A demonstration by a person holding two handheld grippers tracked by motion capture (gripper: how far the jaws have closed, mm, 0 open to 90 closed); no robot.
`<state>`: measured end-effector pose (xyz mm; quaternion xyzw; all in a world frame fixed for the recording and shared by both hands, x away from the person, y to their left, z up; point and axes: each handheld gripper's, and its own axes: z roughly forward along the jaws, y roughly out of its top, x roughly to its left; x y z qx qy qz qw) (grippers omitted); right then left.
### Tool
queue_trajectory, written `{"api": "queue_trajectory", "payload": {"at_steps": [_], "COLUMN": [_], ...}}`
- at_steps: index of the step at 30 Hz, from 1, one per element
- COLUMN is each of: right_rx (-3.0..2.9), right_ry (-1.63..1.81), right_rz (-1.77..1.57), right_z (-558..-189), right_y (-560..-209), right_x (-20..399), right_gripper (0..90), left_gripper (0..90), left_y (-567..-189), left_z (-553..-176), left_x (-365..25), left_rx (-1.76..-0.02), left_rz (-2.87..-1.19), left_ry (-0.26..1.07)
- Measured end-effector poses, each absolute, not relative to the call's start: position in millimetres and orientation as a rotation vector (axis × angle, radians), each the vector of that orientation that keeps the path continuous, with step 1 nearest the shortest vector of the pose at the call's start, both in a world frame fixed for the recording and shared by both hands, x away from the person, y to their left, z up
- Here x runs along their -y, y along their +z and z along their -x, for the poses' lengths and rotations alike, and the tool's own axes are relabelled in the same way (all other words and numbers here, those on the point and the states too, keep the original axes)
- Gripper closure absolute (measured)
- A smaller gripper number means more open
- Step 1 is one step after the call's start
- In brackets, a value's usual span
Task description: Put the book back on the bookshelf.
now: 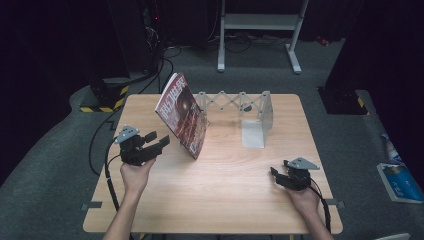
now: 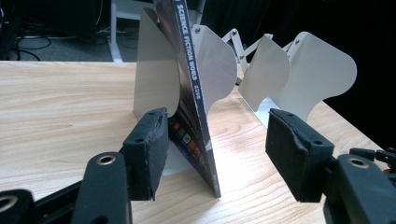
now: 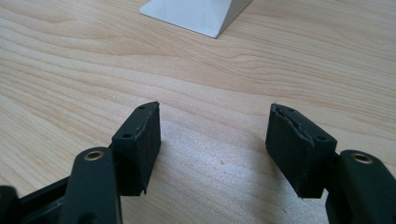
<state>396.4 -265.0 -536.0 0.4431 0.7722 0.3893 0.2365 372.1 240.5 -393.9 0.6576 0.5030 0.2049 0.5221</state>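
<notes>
Your left gripper (image 1: 156, 142) has its fingers (image 2: 148, 148) spread wide around the lower edge of the magazine (image 1: 181, 116), gripping nothing. The magazine leans tilted against the first plate of the expanding metal rack (image 1: 235, 104), toward the far left of the table (image 1: 210, 200). Closing off-centre would, I judge, push the thin spine sideways, and the magazine could slide flat or drag the light rack along. Your right gripper (image 1: 278, 176) rests near the right edge, fingers (image 3: 138, 145) wide and empty, too far off to steady the rack.
</notes>
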Motion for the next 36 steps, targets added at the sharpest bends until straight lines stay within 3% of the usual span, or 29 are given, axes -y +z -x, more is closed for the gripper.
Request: {"api": "queue_trajectory", "payload": {"at_steps": [36], "right_rx": [-2.117], "right_ry": [1.068], "right_rz": [-1.214], "right_z": [-396], "right_y": [-536], "right_x": [265], "right_gripper": [35.8], "left_gripper": [39.5], "left_y": [-425], "left_z": [-368], "left_x": [-228], "left_rx": [-1.233], "left_rz": [-1.593], "left_ry": [0.443]}}
